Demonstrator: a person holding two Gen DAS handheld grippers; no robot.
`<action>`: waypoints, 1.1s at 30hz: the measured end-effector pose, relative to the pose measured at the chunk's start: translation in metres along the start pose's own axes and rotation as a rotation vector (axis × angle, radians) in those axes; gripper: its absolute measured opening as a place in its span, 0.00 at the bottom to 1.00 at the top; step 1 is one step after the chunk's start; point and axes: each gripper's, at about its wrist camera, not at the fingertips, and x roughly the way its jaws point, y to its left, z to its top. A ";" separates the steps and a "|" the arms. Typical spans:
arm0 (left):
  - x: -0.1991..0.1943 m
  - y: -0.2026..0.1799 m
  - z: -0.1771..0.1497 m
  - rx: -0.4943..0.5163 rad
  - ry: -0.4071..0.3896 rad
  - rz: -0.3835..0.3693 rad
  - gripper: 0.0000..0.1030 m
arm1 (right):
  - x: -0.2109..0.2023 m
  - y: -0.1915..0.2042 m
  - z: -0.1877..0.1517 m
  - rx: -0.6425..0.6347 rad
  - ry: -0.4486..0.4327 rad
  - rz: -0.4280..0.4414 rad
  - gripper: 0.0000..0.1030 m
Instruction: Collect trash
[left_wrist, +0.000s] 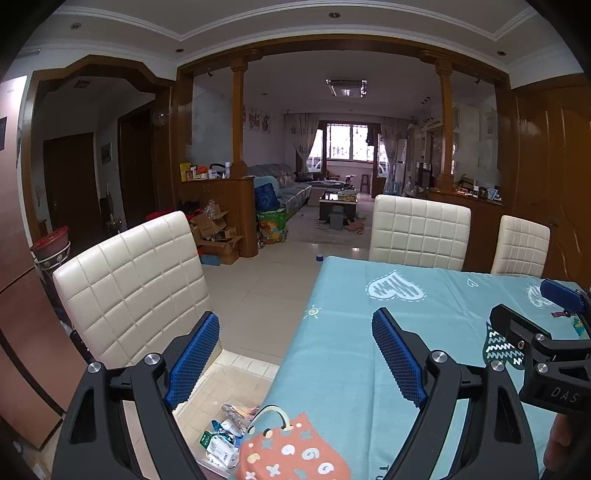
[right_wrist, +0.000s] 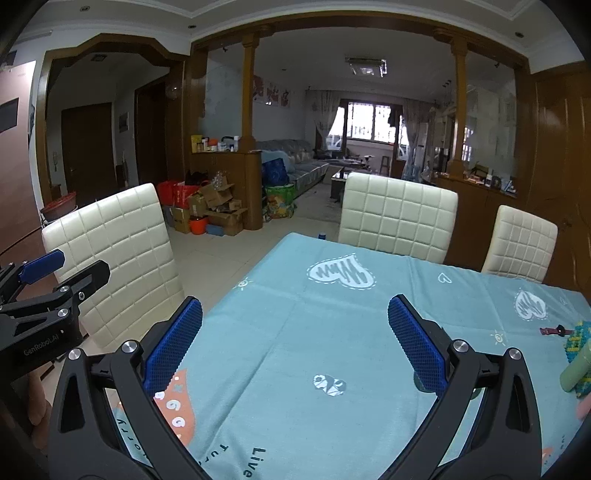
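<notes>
Blue ribbed pads on black arms frame both views, and we see each pair spread wide with nothing between them: the left gripper (left_wrist: 295, 354) is released above the near left edge of the table, and the right gripper (right_wrist: 295, 343) is released too, over the middle of the cloth. In the left wrist view the right gripper (left_wrist: 546, 314) shows from the side at the right border; in the right wrist view the left gripper (right_wrist: 61, 269) shows at the left border.

Below the left gripper, on the floor beside the table, we see a clear plastic bin (left_wrist: 236, 373). The crumpled wrappers and small packets (left_wrist: 225, 435), the trash, lie inside it, partly hidden by the hanging cloth.

The light blue tablecloth with white heart prints (right_wrist: 295, 314) covers the table. At its right edge we see a pale green cylinder (right_wrist: 578, 369) lying on a blue and yellow knitted thing (right_wrist: 580, 336); what they are we cannot tell. Just beside them lies a small dark red object (right_wrist: 552, 330).

Three cream quilted leather chairs stand around the table: one at the left (left_wrist: 136, 284), one at the far end (left_wrist: 419, 230), one at the far right (left_wrist: 521, 245). Farther away, brown cardboard boxes (right_wrist: 218, 206) are piled by a wooden partition (right_wrist: 229, 184), and behind it we see a grey sofa (right_wrist: 295, 162).
</notes>
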 end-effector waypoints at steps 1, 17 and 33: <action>-0.001 -0.002 0.000 0.004 -0.001 -0.005 0.80 | -0.003 -0.003 -0.001 0.003 -0.003 -0.007 0.96; -0.009 -0.026 0.002 0.044 -0.025 -0.024 0.80 | -0.019 -0.025 -0.001 0.030 -0.032 -0.047 0.96; -0.008 -0.021 0.000 0.040 -0.013 -0.063 0.80 | -0.018 -0.026 -0.002 0.038 -0.024 -0.045 0.96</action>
